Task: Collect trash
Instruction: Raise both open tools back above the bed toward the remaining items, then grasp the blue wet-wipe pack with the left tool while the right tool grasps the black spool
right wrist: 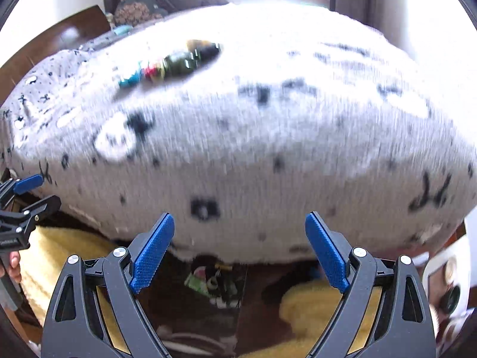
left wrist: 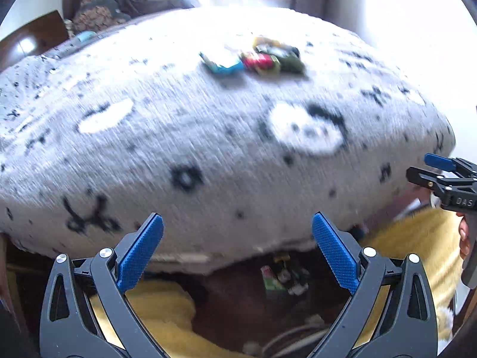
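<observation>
A small heap of colourful trash wrappers (left wrist: pixel 256 58) in blue, red, yellow and dark green lies on the far middle of a bed covered by a grey patterned blanket (left wrist: pixel 208 137). The heap also shows in the right wrist view (right wrist: pixel 173 62), up and to the left. My left gripper (left wrist: pixel 237 226) is open and empty, low at the bed's near edge. My right gripper (right wrist: pixel 239 225) is open and empty at the same edge. Each gripper shows at the side of the other's view: the right one (left wrist: pixel 441 179), the left one (right wrist: pixel 21 197). Both views are motion-blurred.
Below the bed edge lie a yellow fluffy rug (left wrist: pixel 167 313), a dark floor and a green printed bag or box (right wrist: pixel 214 280). A dark wooden headboard (left wrist: pixel 26 38) and a patterned cushion (left wrist: pixel 98 9) stand at the far left. A bright window with curtains is behind the bed.
</observation>
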A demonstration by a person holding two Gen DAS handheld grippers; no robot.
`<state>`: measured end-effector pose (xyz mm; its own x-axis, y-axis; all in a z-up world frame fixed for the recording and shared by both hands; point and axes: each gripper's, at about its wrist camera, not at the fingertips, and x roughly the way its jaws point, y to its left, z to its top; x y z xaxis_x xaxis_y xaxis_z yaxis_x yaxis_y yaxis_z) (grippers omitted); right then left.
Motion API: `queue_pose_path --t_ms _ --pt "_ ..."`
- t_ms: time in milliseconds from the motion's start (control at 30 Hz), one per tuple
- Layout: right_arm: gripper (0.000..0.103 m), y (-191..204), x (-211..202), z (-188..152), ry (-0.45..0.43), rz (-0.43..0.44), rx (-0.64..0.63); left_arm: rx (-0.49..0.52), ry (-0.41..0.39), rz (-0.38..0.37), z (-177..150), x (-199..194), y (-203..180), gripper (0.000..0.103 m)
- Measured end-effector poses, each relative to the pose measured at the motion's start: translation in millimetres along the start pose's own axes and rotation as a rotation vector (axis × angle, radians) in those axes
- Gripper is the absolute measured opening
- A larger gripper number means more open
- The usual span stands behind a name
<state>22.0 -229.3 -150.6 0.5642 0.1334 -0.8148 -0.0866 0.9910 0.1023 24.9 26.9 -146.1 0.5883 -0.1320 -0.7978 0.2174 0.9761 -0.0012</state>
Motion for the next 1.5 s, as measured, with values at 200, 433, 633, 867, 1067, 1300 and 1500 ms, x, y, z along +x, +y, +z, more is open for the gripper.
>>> queue_pose_path --t_ms 200,433,633,867,1067,1300,1500 --pt "0.093 4 0 40 -0.065 -0.013 -0.032 -0.016 -0.049 0.035 33 2 12 0.095" --pt "0.093 13 22 72 -0.067 -0.007 -0.036 -0.005 -0.063 0.057 63 23 31 0.095" --pt "0.093 25 48 99 -0.073 -0.002 -0.054 -0.026 -0.057 0.045 91 53 43 0.089" --pt "0.078 33 79 139 -0.077 0.007 -0.062 -0.011 -0.049 0.033 122 81 37 0.081" --pt "0.071 38 106 186 -0.080 -0.015 -0.038 -0.002 -0.040 0.003 142 100 24 0.081" --pt "0.068 46 142 217 -0.036 -0.020 0.003 -0.031 -0.020 0.005 168 126 17 0.081" --pt "0.058 41 165 224 0.014 -0.038 0.021 -0.034 -0.009 0.050 181 136 26 0.078"
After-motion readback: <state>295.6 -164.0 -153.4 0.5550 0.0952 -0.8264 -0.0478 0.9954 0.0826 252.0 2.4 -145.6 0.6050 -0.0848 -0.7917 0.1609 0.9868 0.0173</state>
